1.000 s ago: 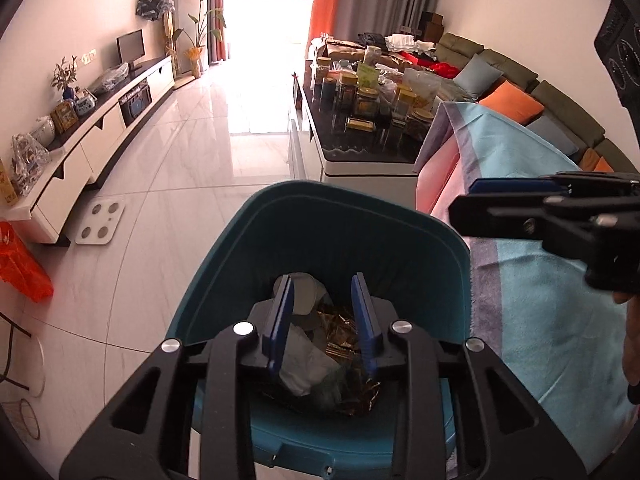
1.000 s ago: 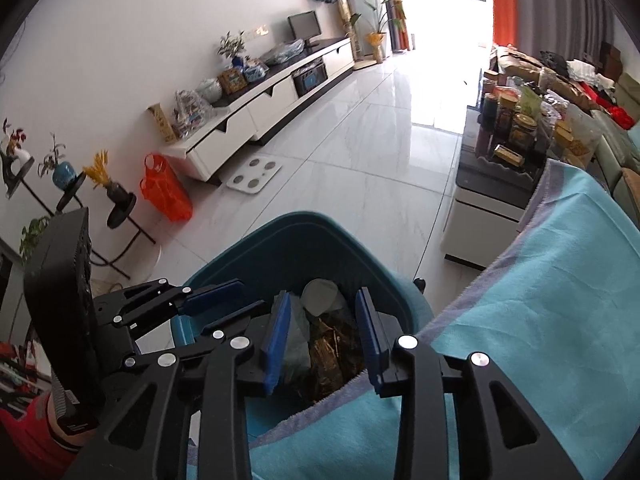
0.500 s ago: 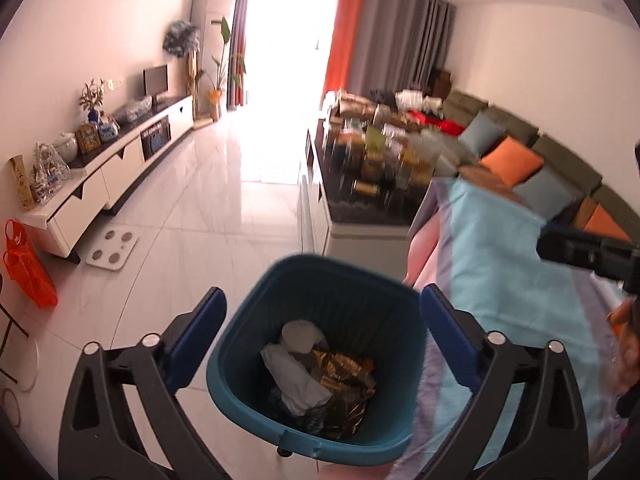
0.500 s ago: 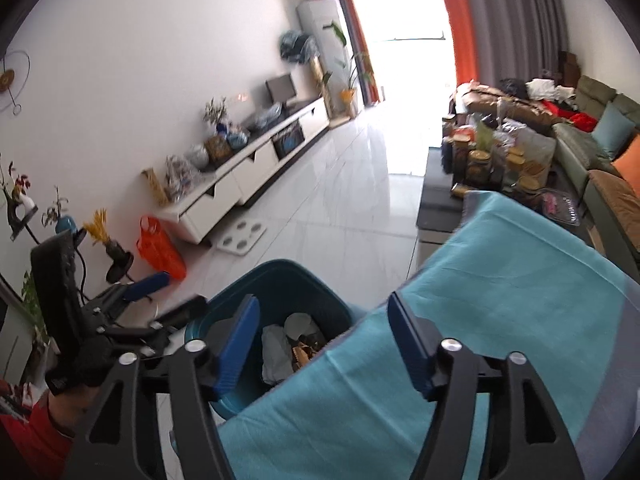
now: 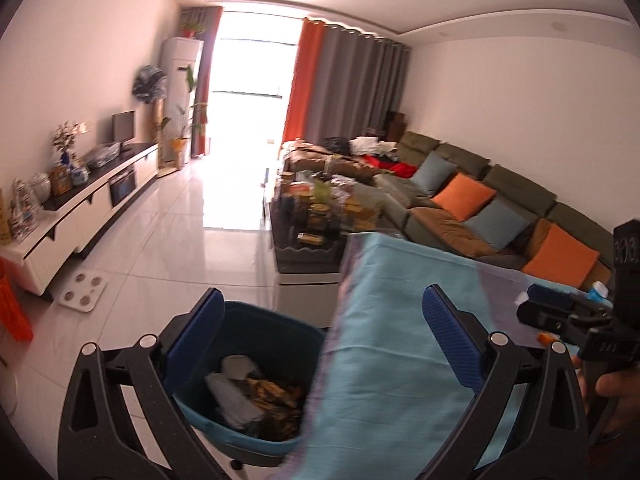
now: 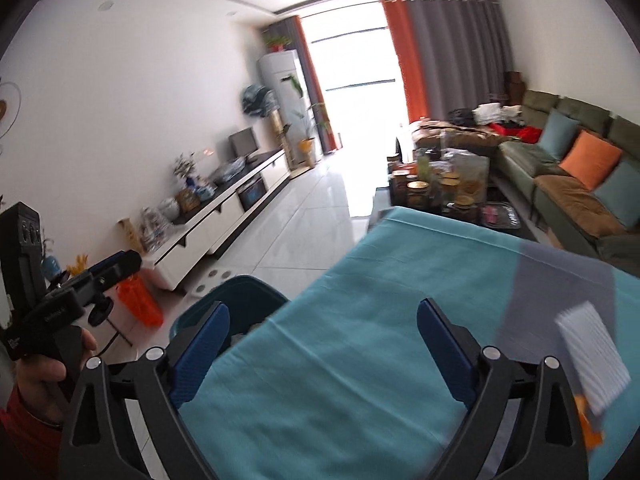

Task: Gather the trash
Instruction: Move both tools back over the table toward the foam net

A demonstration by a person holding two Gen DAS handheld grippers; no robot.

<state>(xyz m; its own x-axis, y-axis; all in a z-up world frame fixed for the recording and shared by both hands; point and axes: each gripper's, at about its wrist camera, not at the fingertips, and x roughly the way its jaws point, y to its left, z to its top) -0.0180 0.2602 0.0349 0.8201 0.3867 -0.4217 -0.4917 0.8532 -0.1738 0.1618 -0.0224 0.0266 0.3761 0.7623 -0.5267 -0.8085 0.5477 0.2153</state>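
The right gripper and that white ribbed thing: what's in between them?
Only bare teal cloth lies between the open right gripper and white ribbed pad, in the right wrist view.

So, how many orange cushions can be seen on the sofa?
2. One orange cushion lies in the middle of the sofa, between two blue-grey cushions. The other orange cushion is nearer, at the right end. More may be hidden past the frame edge.

Left gripper (image 5: 324, 340) and right gripper (image 6: 324, 350) opened wide, empty — lifted off bin (image 5: 288, 332)
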